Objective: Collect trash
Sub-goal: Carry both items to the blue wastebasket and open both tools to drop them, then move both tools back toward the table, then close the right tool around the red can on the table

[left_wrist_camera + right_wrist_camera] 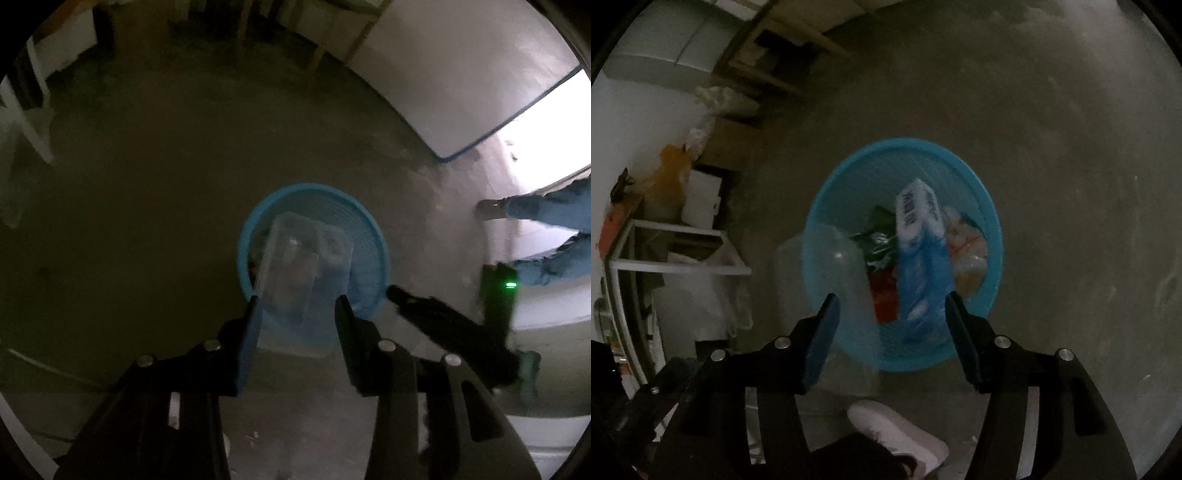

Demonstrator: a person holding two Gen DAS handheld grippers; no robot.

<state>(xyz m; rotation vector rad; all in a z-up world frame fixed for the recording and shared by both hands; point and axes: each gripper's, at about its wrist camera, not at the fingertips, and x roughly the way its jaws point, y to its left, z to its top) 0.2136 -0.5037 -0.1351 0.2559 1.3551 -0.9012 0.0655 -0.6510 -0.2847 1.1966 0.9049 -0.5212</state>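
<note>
Clear, thin plastic: the tray [295, 266] between the left gripper [300, 308] fingers looks light, slick and easily crushed; the fingers stand partly apart, no pad visibly pressing it, directly above the blue basket [376, 254]. The right gripper [892, 306] fingers are spread wide of a blue-and-white pack [921, 254], soft and light by my guess, over the basket's trash. Beyond the rim, bare floor [1071, 184] leaves ample room; shelves [676, 247] crowd the left.

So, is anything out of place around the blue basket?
Nothing is spilled. A clear plastic container and a blue-white packet appear in mid-drop over the blue basket, between open grippers; the container overlaps the rim.
</note>
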